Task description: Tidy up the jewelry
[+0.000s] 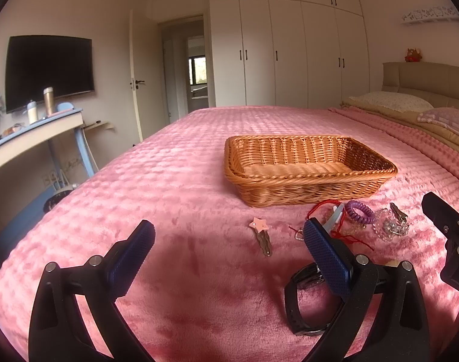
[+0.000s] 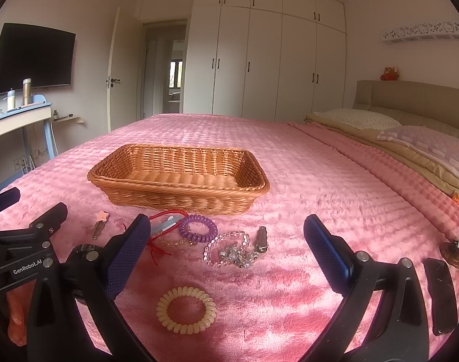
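Pink plush bedspread [image 2: 304, 163], quilted in small squares, covers the bed and carries everything.

On it, the jewelry lies in a loose cluster just in front of the basket [image 2: 181, 191]. In the right wrist view a cream coil band [image 2: 186, 309] sits between the right gripper's [image 2: 226, 232] spread fingers, close to the camera, touching neither. Beyond it a clear bead string [image 2: 229, 249] is tangled with sparkly pieces, with a metal clip [image 2: 262, 238] touching its far side. A purple coil band [image 2: 198, 228] lies just left of the beads, and a red cord [image 2: 166, 215] loops beside it, partly hidden by the left finger's blue textured pad [image 2: 126, 259].

In the left wrist view the left gripper [image 1: 229, 235] is also wide apart and holds nothing. A hair clip with a pink star [image 1: 262, 235] lies between its fingers, nearer the right one. A black strap [image 1: 292, 304] curls on the spread under that right finger.

The basket is rectangular, woven of tan wicker, with nothing visible inside. Both tongs have black frames with dimpled blue pads.

At the right edge of the right wrist view a dark phone [image 2: 440, 295] lies flat on the spread.
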The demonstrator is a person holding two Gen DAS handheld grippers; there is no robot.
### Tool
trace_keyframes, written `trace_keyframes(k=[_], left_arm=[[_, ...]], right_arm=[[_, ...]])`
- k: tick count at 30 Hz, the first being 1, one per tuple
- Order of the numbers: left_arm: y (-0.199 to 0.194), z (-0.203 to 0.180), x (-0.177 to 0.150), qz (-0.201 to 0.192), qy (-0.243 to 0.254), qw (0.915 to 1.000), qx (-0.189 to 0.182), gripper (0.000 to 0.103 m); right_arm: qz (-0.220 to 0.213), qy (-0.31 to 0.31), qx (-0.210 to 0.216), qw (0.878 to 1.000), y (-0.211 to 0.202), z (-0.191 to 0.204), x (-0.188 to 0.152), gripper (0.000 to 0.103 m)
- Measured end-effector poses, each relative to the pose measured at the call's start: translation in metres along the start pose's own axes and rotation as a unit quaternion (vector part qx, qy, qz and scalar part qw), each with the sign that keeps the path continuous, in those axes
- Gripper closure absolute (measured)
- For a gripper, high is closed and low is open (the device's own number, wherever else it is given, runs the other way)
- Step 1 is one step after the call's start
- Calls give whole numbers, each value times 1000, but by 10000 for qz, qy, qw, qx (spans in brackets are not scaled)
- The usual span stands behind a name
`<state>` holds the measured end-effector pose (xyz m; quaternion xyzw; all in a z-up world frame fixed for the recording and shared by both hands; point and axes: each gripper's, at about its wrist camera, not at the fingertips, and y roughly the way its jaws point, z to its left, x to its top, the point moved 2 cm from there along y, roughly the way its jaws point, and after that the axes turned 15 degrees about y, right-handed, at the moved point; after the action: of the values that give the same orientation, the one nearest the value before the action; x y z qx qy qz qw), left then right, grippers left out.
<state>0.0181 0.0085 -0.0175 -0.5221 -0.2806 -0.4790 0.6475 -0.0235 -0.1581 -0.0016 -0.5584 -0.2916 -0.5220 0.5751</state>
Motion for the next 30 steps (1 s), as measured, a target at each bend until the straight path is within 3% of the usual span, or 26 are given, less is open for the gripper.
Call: trace_keyframes(k=[30], left_arm=[[0, -2, -2, 42, 15, 10000, -19, 7]], right_arm=[[5, -51, -39, 10000, 0, 2, 0, 6]])
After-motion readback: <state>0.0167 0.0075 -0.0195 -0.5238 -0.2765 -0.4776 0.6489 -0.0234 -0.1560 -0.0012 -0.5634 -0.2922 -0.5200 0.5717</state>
